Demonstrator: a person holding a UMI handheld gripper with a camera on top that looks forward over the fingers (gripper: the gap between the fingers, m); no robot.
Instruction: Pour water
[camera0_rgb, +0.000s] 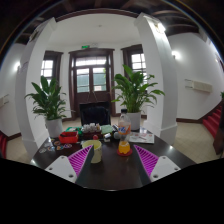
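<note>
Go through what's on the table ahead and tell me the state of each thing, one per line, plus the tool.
Tool: open, fingers apart, holding nothing.
Bottle with yellow cap: upright on the dark table, cap on, just ahead of the fingers and nearer the left one.
Glass of orange drink: upright, partly filled, beyond the fingers.
Red container: resting on the table; contents cannot be told.
Doors: closed.

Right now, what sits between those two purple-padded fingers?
In the gripper view, a cup and a small bottle with orange liquid stand on the dark table between the open gripper fingers.
</note>
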